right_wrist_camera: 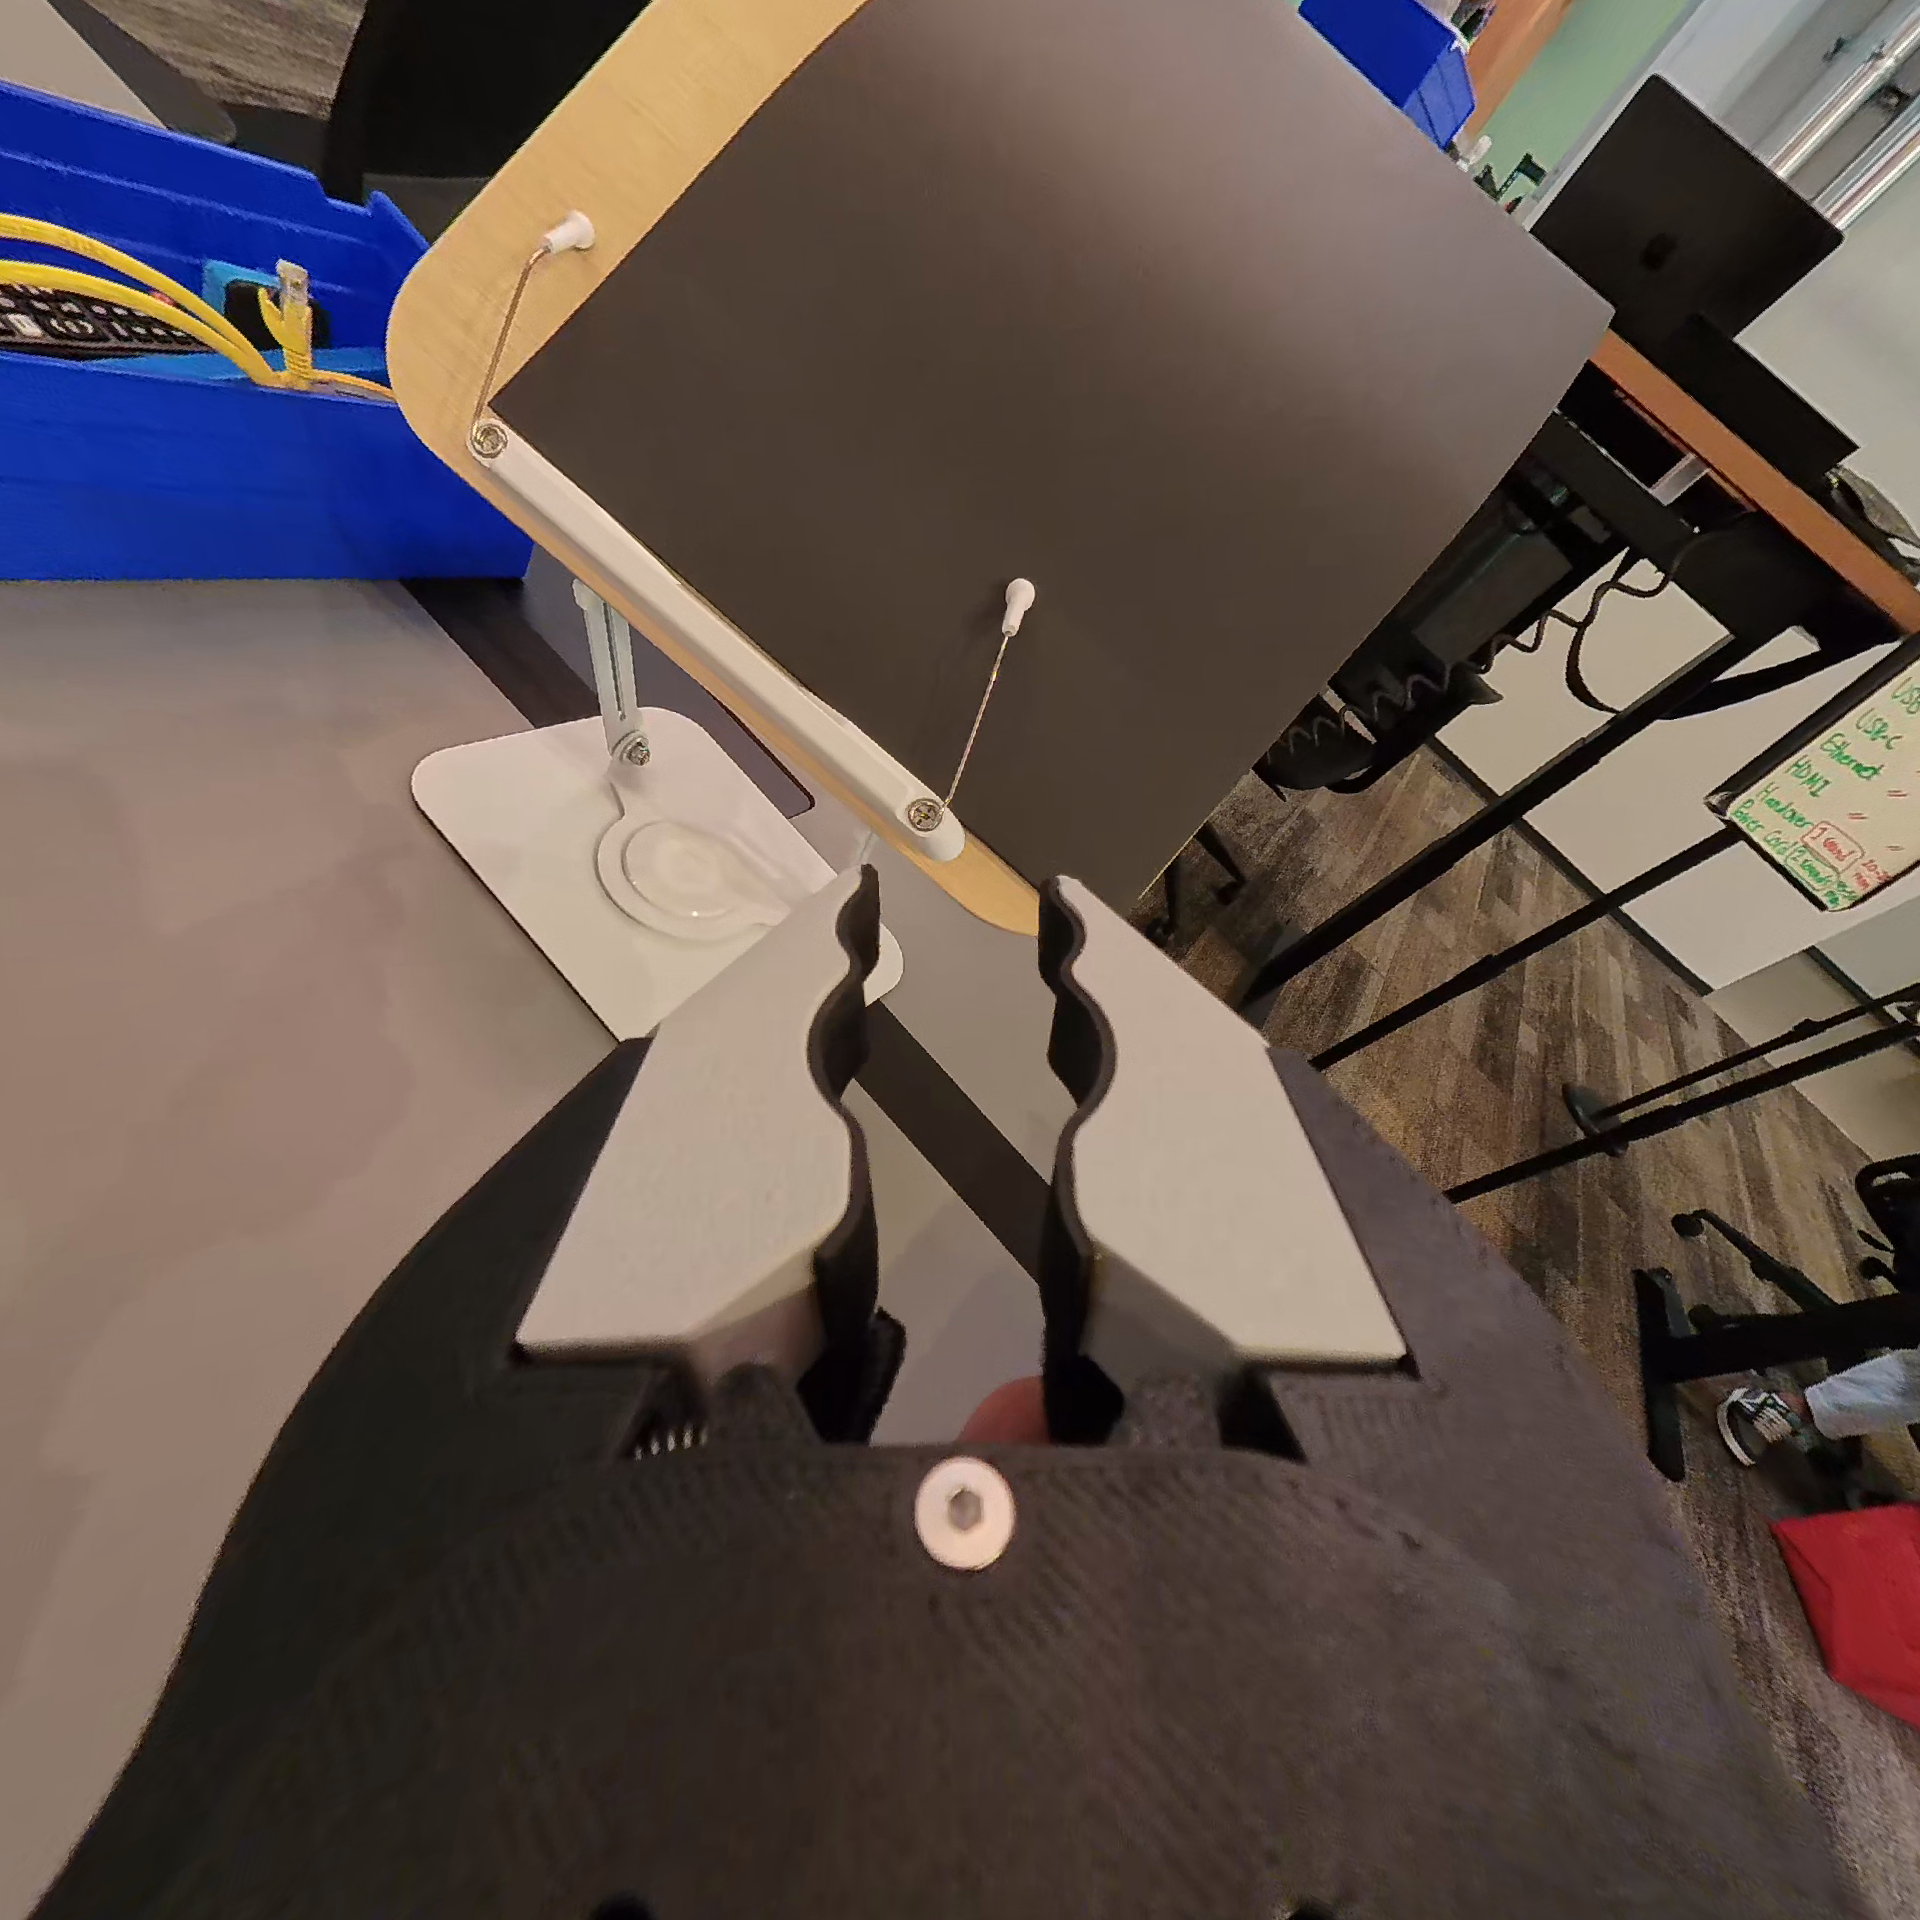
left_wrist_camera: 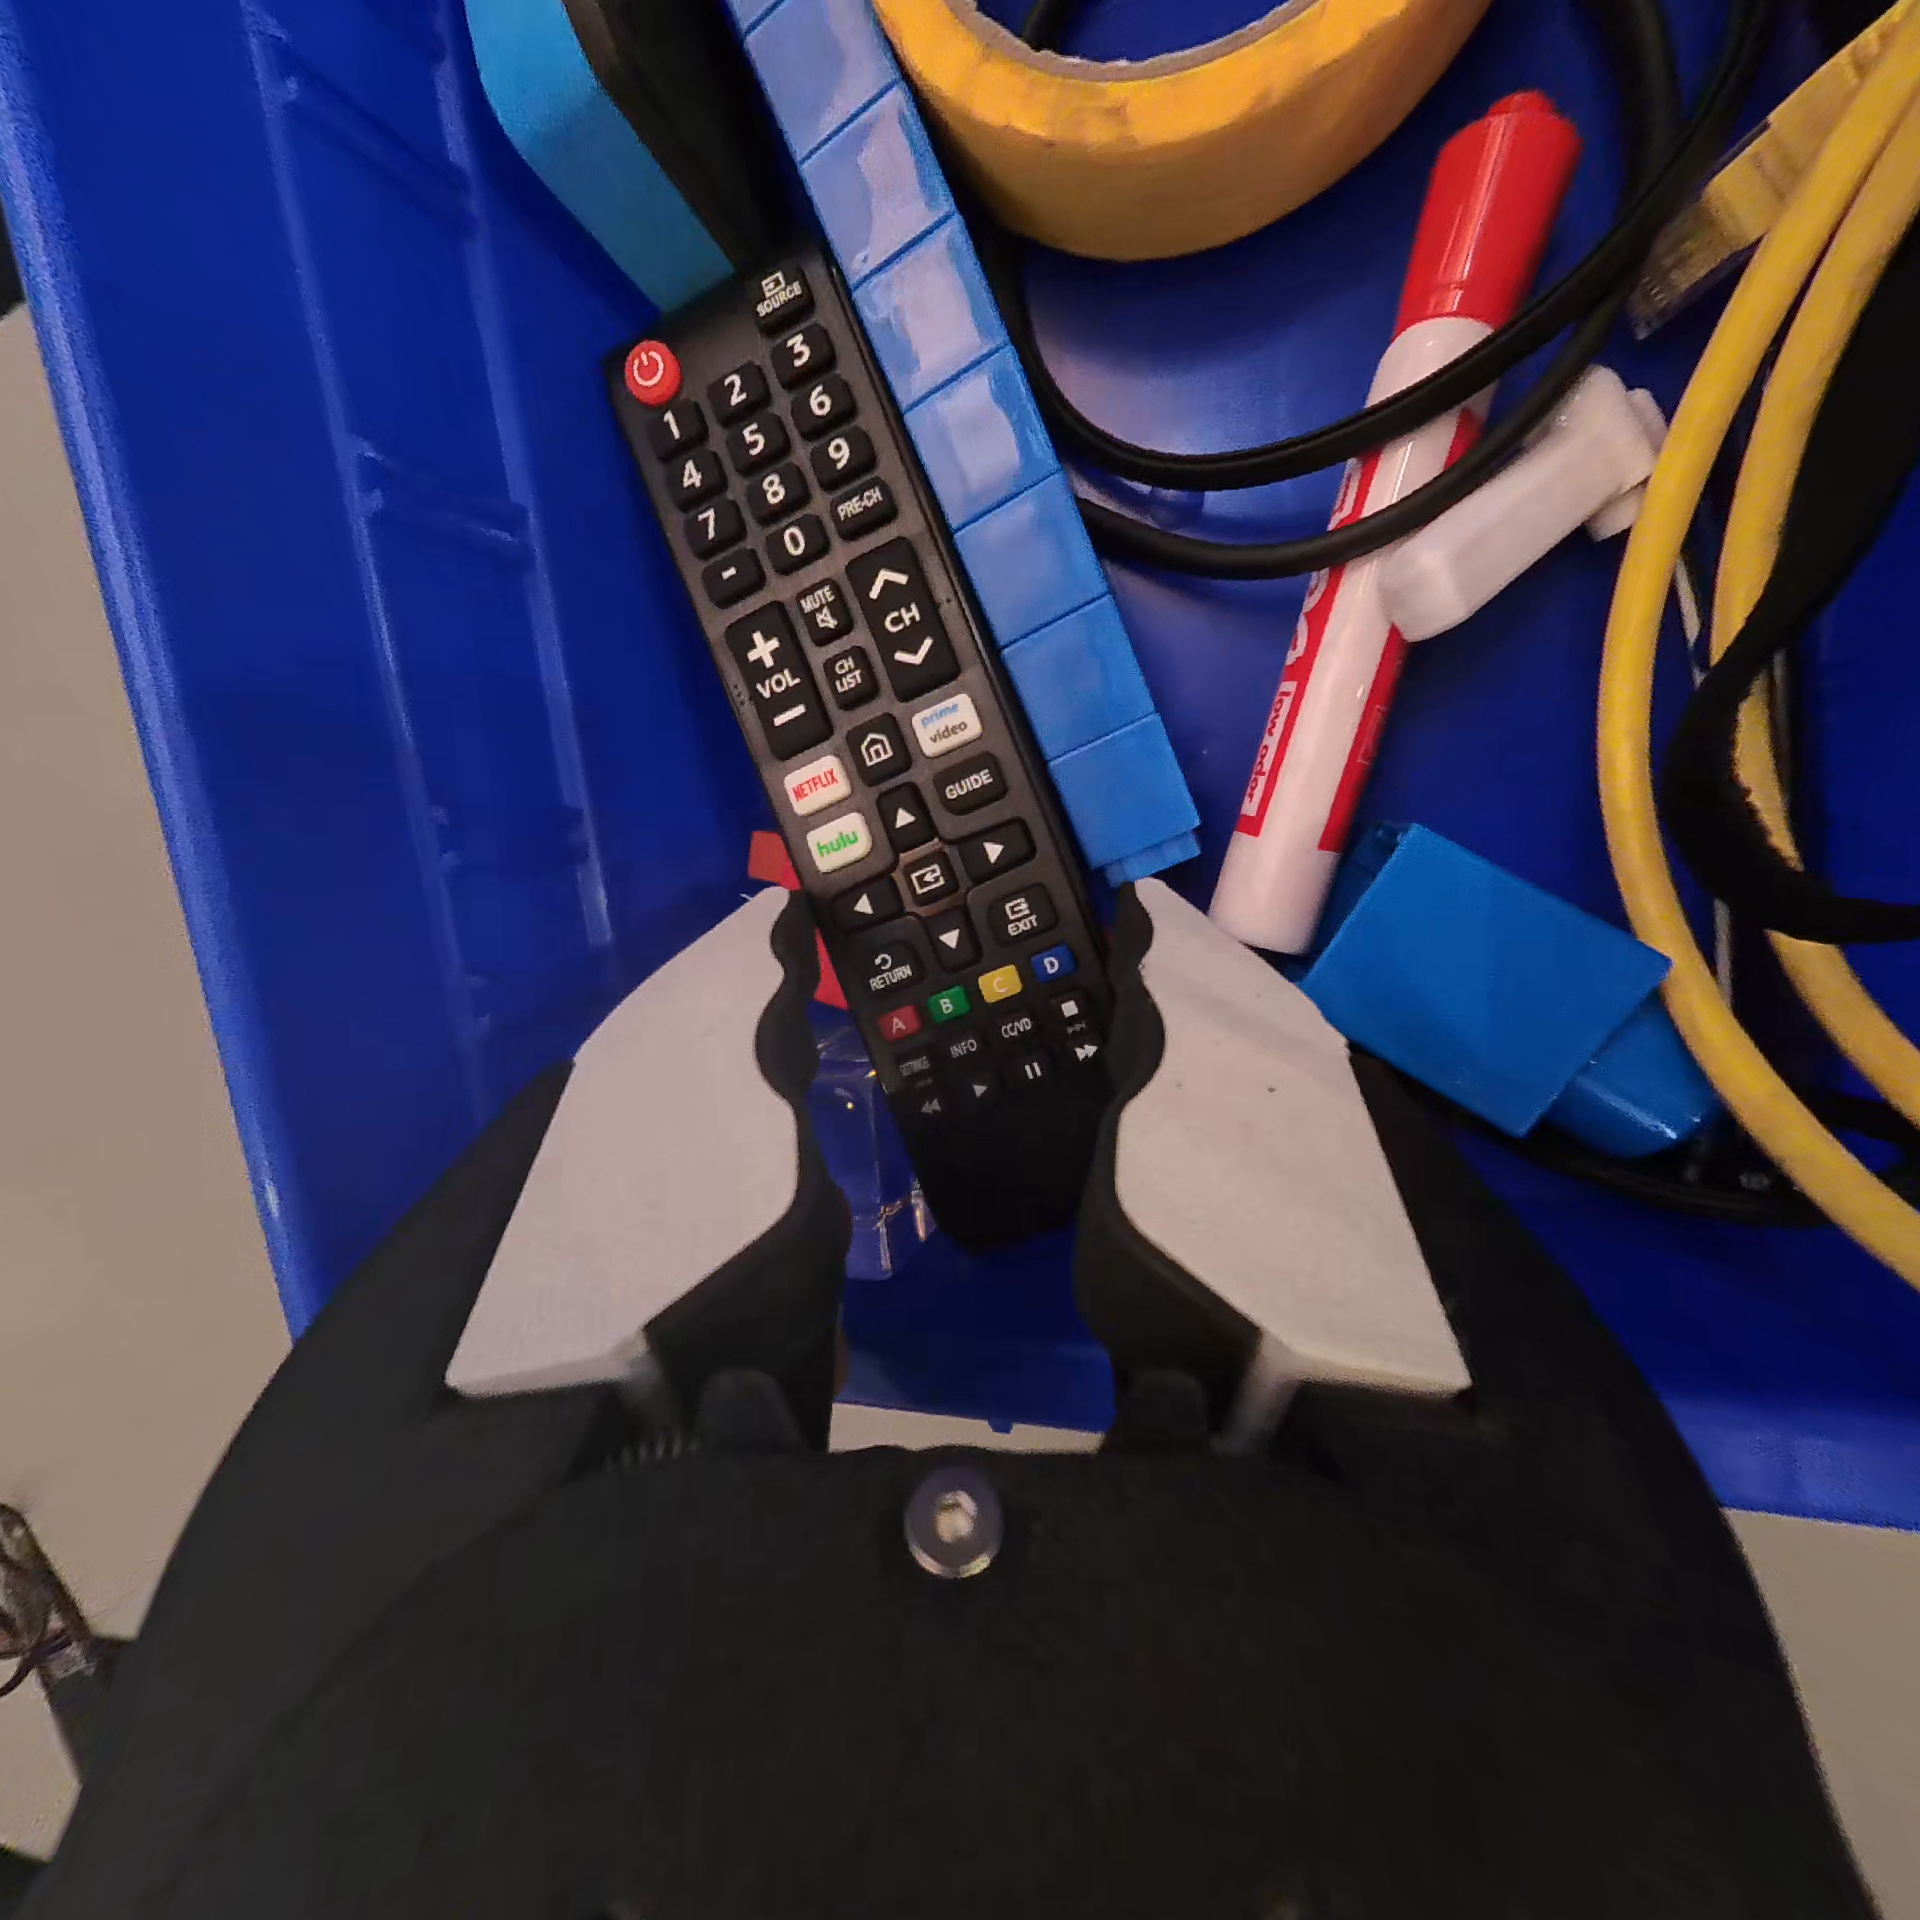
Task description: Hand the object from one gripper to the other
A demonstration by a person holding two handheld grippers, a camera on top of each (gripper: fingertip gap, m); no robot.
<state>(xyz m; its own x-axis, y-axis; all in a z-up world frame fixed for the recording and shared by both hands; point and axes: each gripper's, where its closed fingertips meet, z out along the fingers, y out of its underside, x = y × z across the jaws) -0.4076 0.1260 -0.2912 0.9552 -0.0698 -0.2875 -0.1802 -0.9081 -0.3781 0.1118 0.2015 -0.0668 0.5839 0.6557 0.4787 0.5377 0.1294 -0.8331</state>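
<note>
left gripper (left_wrist_camera: 961,904) down inside the blue bin (left_wrist_camera: 343,623). jaws pinch the lower end of a black remote control (left_wrist_camera: 831,675), one finger on each long edge; the remote lies button side up, its top end toward the bin's far side.

bin contents, left wrist view: a segmented light-blue strip (left_wrist_camera: 987,447) just beside the remote's right edge. roll of yellow tape (left_wrist_camera: 1143,135) at the far end. red-and-white marker (left_wrist_camera: 1382,582) right of the strip, a black cable (left_wrist_camera: 1299,457) looping over it and a white plastic piece (left_wrist_camera: 1527,509) lying across it. blue block (left_wrist_camera: 1475,987) near the marker's lower tip. coiled yellow cable (left_wrist_camera: 1704,727) along the right side. a small clear item under the remote's lower left, cannot tell what.

right gripper (right_wrist_camera: 956,904) well apart from the bin, over the grey table (right_wrist_camera: 208,883); jaws spread, nothing between them. ahead of it a stand with a white base (right_wrist_camera: 540,821) carries a tilted dark panel (right_wrist_camera: 1039,416). the bin sits far left in this view, yellow cable showing above its rim.
</note>
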